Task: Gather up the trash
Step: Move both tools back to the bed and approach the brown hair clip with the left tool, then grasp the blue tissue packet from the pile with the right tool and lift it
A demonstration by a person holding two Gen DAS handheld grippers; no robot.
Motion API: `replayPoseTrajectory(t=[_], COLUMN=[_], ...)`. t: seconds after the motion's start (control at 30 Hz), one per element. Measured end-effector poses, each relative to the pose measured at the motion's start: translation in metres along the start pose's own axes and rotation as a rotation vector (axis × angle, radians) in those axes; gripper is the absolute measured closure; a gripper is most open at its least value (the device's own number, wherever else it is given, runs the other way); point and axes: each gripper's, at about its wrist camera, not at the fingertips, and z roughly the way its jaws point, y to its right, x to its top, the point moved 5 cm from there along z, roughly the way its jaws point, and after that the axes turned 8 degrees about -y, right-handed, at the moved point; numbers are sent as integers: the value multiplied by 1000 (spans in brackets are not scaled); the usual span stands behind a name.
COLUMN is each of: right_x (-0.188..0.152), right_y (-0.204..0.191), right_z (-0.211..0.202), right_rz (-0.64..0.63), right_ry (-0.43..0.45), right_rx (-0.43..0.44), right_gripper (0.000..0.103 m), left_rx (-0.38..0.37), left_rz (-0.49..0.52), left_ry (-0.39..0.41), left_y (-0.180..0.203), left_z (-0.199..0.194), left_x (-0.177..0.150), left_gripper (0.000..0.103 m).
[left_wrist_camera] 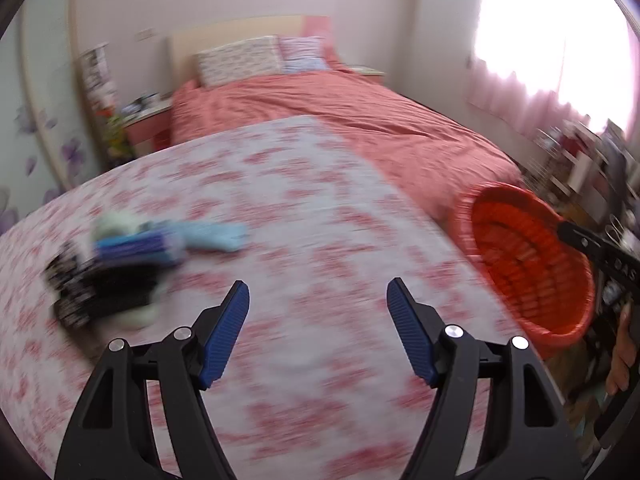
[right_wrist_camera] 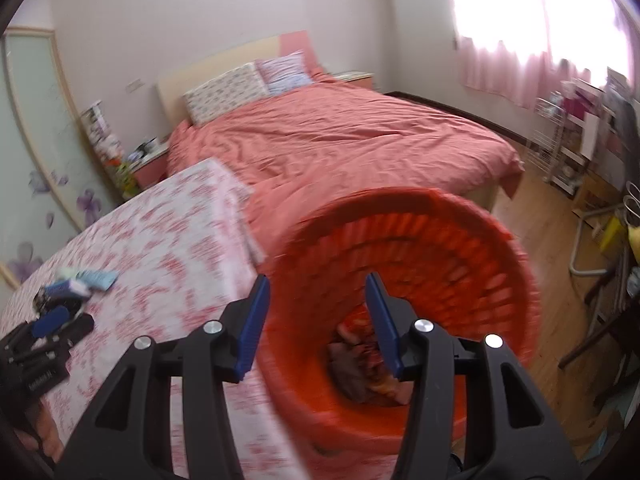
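Both grippers are over the table with the red-and-white flowered cloth (left_wrist_camera: 320, 208), and both frames are smeared with blur. In the left wrist view the left gripper (left_wrist_camera: 318, 308) fills the bottom of the frame, its blue pads spread apart with nothing between them but the cloth beneath. Left of centre in that view lies the trash pile (left_wrist_camera: 120, 264) (dark wrappers, a blue packet, something pale blue and something whitish, too blurred to sort out), resting on the cloth just beyond the left finger. At the right edge stands the orange basket (left_wrist_camera: 532, 264) beside the table. In the right wrist view the right gripper (right_wrist_camera: 316, 312) sits at bottom centre, jaws released and empty, parted over the near rim of the basket, whose woven wall (right_wrist_camera: 440, 248) fills the middle of the frame; crumpled scraps (right_wrist_camera: 360, 368) lie in its bottom. The same pile shows at lower left there. Behind everything, the bed with a salmon cover (right_wrist_camera: 340, 136) runs to the upper part of the frame.
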Motion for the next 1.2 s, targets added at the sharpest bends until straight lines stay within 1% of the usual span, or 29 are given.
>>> replayPoseTrajectory(t=[0.03,0.17,0.3,0.33,0.4,0.43,0.5,0.63,0.7,0.73,0.8,0.9,0.97,1.07,1.2], right_x=[-2,-12,-25,-28,-34,-38,-44,-50,-50,-50,-48,-45,-43,-38,-32], right_y=[-9,-57,-100,-111,-129,-139,-154,-180,-192,-196,-206,-230,-246,-278,-317], right_z=[0,8,18,20,25,28,32,41,47,49,55,64,68,73,83], right_rz=[-14,-97,-165,-181,-204,-215,-233,-273,-284,-286,-286,-296,-310,-358,-433], right_ry=[-5,-31,-61,-68,-83,-91,-104,-122,-128,-131,-142,-161,-163,-150,-129], right_rx=[7,35,68,77,92,99,111,120,125,130,150,200,227,262,284], right_gripper=[54,54,54,54,54,54,54,54,54,54,54,54,54,54,54], left_rx=[26,99,154,166,187,196,186,197,206,210,223,207,226,244,244], left_rz=[-33,-135,-253,-272,-310,-332,-349,-377,-390,-399,-400,-421,-430,-442,-435], left_ry=[-1,-4,-9,-12,-19,-39,-65,-114,-126,-135,-124,-118,-116,-112,-111], left_y=[-20,-73,-128,-138,-154,-163,-172,-184,-189,-194,-199,-215,-230,-249,-259], left_z=[-4,-15,-20,-18,-14,-8,1,20,24,26,23,18,15,11,9], left_x=[-4,-18,-30,-32,-34,-35,-38,-41,-44,-46,-50,-55,-60,-65,-67], left_gripper=[32,32,31,29,28,28,28,29,33,37,40,41,41,41,41])
